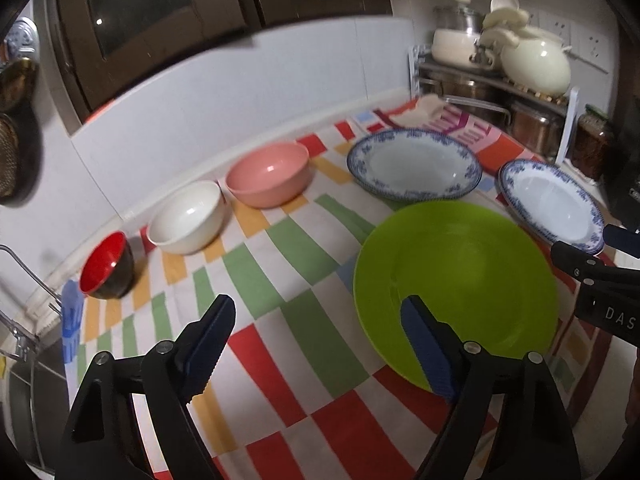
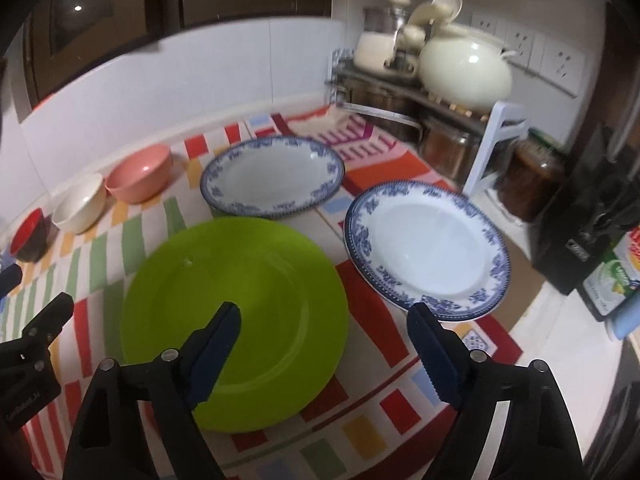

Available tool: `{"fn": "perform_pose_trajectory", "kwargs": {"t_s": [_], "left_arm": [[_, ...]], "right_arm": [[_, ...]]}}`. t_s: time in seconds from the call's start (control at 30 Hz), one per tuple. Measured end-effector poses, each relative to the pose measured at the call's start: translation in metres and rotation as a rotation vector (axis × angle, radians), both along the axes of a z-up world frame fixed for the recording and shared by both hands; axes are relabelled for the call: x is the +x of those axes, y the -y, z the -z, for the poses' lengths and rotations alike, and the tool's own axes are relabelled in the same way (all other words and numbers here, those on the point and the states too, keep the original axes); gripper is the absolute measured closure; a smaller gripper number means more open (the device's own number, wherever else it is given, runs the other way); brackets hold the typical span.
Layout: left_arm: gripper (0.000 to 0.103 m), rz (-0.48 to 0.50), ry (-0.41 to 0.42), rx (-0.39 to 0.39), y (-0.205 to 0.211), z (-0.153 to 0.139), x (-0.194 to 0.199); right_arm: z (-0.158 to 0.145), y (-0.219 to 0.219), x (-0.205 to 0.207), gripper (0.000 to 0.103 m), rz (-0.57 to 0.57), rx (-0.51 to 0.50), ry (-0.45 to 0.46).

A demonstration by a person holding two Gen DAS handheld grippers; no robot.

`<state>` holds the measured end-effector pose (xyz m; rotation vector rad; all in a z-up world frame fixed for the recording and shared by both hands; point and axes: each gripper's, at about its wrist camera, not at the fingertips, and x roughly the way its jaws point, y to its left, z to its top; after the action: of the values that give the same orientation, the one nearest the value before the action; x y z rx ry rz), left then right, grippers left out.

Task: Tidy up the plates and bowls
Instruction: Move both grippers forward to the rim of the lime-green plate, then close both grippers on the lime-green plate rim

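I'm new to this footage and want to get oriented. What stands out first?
A big lime-green plate lies nearest on the bright patchwork cloth, with two blue-rimmed white plates behind and beside it. Along the wall sit three bowls: red, white and pink.

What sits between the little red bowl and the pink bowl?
The white bowl sits between the red bowl and the pink bowl, in a row along the wall; clearest in the left wrist view.

Left jaws sit over the near-left rim of the big plate point(image 1: 456, 280); three bowls point(image 1: 188, 222) line up way off left by the wall. Right jaws straddle that plate's right edge, patterned plate point(image 2: 428, 248) just ahead-right, deep plate point(image 2: 272, 176) farther back, pot rack point(image 2: 420, 96) behind.
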<state>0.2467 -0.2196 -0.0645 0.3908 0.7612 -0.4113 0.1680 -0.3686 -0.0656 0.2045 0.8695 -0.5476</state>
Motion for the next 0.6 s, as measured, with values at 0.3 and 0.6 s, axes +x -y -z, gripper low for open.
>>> {"fn": "perform_pose_trajectory", "kwargs": {"t_s": [0.3, 0.6], "left_arm": [[0.027, -0.028, -0.113, 0.035, 0.018, 0.038, 0.027], [0.035, -0.010, -0.184, 0.025, 0.033, 0.058, 0.039]], "right_arm": [[0.039, 0.022, 0.025, 0.032, -0.025, 0.064, -0.086], [0.058, 0.036, 0.033, 0.043, -0.032, 0.084, -0.116]]}}
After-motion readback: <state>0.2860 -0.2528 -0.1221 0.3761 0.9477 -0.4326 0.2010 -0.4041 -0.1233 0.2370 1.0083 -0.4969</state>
